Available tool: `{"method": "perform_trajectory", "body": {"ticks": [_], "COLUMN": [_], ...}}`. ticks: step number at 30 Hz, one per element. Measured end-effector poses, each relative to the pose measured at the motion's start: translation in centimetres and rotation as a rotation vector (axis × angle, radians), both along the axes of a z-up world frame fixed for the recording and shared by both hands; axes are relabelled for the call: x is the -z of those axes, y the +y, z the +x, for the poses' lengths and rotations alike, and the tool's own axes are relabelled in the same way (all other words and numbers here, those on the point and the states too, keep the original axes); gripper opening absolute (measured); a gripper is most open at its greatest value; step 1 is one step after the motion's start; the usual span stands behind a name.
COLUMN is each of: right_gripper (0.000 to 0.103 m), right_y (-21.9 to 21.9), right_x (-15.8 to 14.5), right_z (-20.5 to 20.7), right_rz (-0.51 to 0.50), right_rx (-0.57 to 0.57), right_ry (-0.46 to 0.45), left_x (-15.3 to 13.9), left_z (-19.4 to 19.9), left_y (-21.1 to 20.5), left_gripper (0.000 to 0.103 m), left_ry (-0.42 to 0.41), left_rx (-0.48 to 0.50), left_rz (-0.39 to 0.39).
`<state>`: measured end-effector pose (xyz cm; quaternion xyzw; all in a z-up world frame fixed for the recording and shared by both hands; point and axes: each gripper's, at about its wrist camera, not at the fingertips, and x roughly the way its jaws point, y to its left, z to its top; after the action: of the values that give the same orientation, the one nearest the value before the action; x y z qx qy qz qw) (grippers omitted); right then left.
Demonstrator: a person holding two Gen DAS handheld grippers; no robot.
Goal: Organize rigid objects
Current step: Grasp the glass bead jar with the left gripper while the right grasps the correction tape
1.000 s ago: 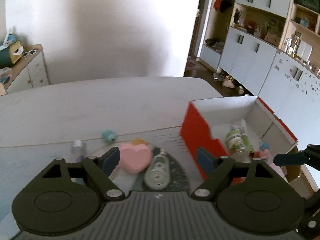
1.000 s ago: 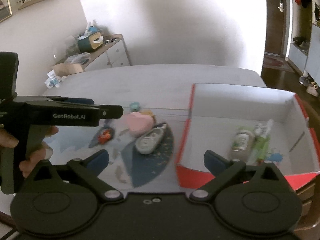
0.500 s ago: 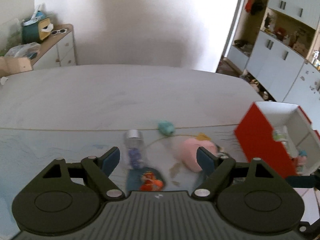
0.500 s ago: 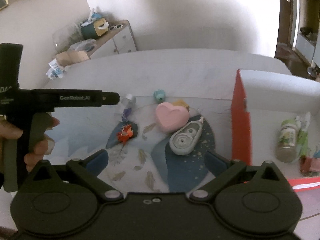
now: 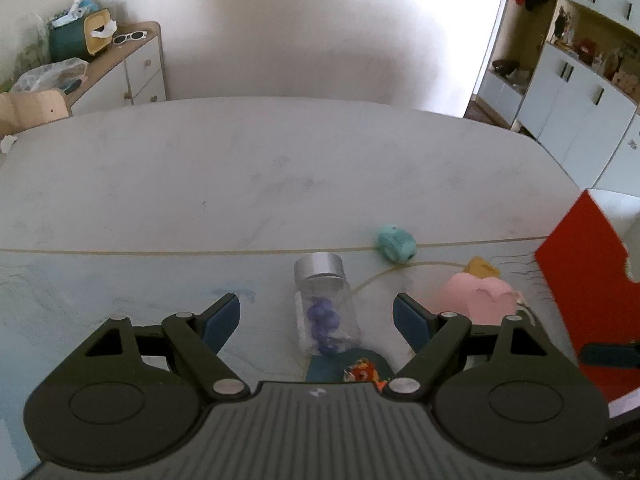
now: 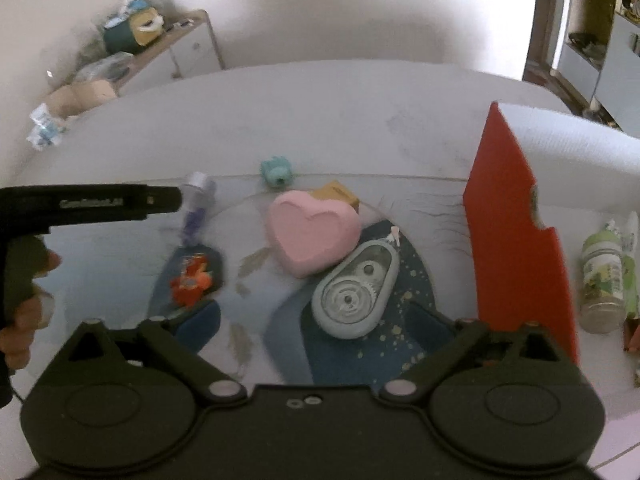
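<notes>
A clear jar with a silver lid and purple bits (image 5: 325, 304) lies on the patterned mat, right between the fingers of my open left gripper (image 5: 316, 316). An orange-red toy (image 5: 362, 372) sits just below it. To the right are a teal toy (image 5: 395, 243), a pink heart (image 5: 476, 296) and a yellow block (image 5: 482, 267). My right gripper (image 6: 316, 320) is open above a grey-green tape dispenser (image 6: 354, 288), with the pink heart (image 6: 312, 230) just beyond. The red-and-white box (image 6: 516, 216) at the right holds a green-label bottle (image 6: 604, 276).
A person's hand (image 6: 20, 320) holds the left gripper's handle (image 6: 88, 204) at the left of the right wrist view. A wooden sideboard (image 5: 128, 68) with clutter stands against the far wall. White cabinets (image 5: 576, 92) line the room's right side. The table's far half (image 5: 280, 160) is bare.
My left gripper has swung left from the heart and dispenser to the jar. My right gripper has shifted left from the box and closer to the tape dispenser.
</notes>
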<state>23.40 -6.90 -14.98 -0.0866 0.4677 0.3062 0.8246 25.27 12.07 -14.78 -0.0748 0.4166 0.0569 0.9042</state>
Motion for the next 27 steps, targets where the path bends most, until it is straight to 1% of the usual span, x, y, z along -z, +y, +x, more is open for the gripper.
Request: {"method": "perform_trajectory", "body": {"ticks": [6, 11, 16, 18, 21, 27], "right_gripper": [0.095, 0.094, 0.092, 0.086, 0.082, 0.08], "right_y": [1.1, 1.2, 1.1, 1.2, 1.4, 1.7], "right_x": [1.7, 2.8, 3.5, 3.8, 4.2, 4.6], "right_z": [1.4, 2.4, 2.8, 2.9, 3.0, 3.0], "right_rz": [-0.061, -0.096, -0.112, -0.12, -0.125, -0.134], "right_rx": [0.04, 0.084, 0.101, 0.106, 0.116, 0.132], "right_ry": [-0.019, -0.031, -0.03, -0.029, -0.021, -0.038], "left_x": [2.0, 3.1, 3.9, 4.2, 4.6, 5.1], "left_z": [1.5, 2.4, 3.0, 3.0, 3.2, 3.5], "left_y": [0.3, 0.4, 0.5, 0.4, 0.3, 0.1], "left_gripper": [0.084, 0.084, 0.084, 0.084, 0.084, 0.084], "left_ry": [0.032, 0.045, 0.053, 0.052, 0.053, 0.049], "left_rx": [0.006, -0.001, -0.018, -0.018, -0.018, -0.021], "left_rz": [-0.021, -0.001, 0.003, 0.012, 0.029, 0.05]}}
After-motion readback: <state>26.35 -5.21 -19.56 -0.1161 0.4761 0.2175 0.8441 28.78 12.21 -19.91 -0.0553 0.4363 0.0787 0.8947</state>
